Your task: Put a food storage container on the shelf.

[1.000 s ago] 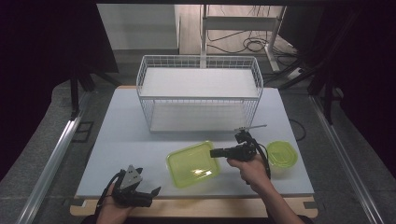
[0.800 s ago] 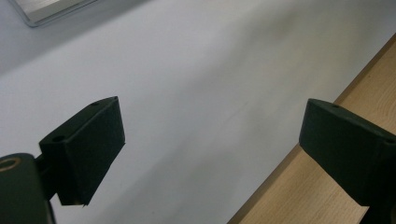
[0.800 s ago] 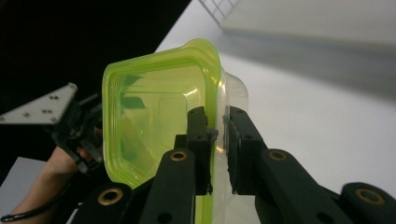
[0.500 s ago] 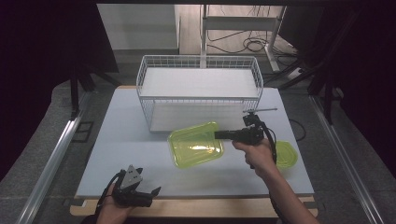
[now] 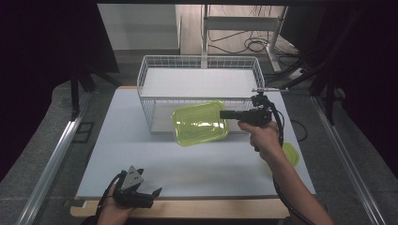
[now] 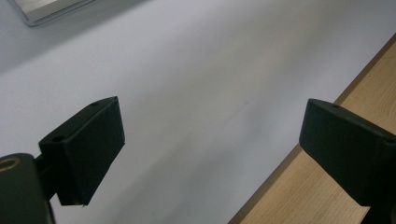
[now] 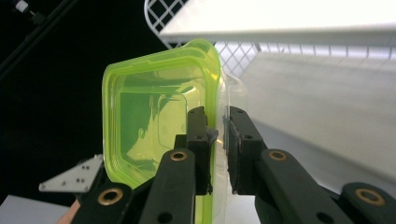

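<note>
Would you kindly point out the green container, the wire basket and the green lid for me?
green container [image 5: 199,123], high view, on its see-through bottom.
wire basket [image 5: 145,101], high view, on its front left wall.
green lid [image 5: 292,153], high view, on the part beside the right forearm.

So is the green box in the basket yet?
Not yet. The right gripper has the green box pinched by its rim, off the table, in front of the wire basket. Putting it inside is left. The left gripper rests open near the table edge.
</note>
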